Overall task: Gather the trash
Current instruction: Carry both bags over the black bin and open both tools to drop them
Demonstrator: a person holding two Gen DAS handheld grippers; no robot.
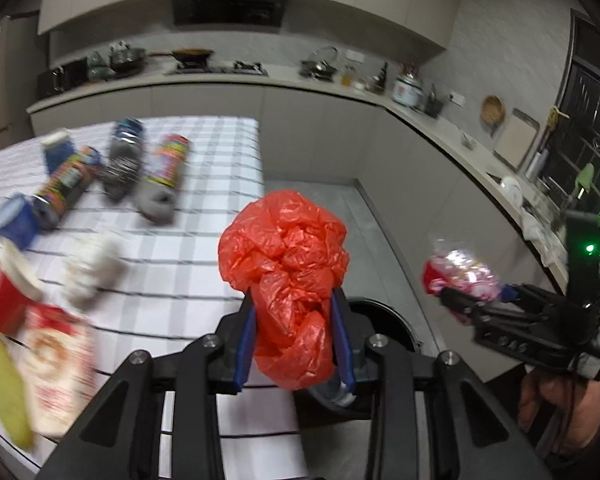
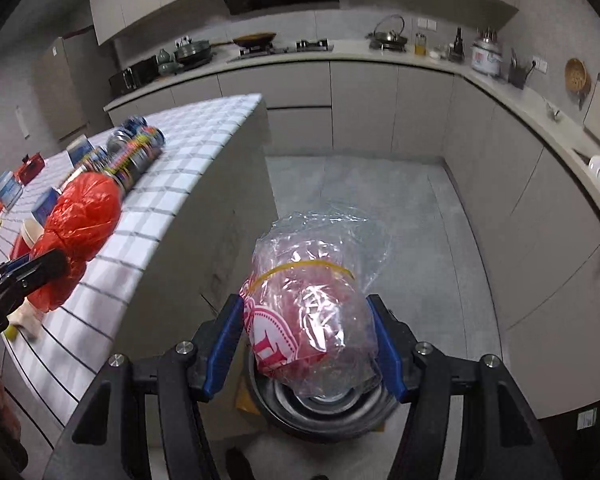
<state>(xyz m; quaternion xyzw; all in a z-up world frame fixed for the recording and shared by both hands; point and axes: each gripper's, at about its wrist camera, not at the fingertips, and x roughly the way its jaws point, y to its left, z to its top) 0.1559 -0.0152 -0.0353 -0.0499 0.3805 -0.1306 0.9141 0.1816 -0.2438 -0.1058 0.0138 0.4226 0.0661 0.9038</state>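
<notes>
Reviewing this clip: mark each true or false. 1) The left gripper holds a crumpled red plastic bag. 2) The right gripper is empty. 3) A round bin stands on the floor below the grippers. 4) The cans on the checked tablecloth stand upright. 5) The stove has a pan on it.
1) True: the left gripper is shut on the red plastic bag.
2) False: the right gripper grips a clear plastic bag with red-and-white packaging inside.
3) True: the bin sits beside the table.
4) False: the cans lie on their sides on the tablecloth.
5) True: a pan is on the stove.
</notes>
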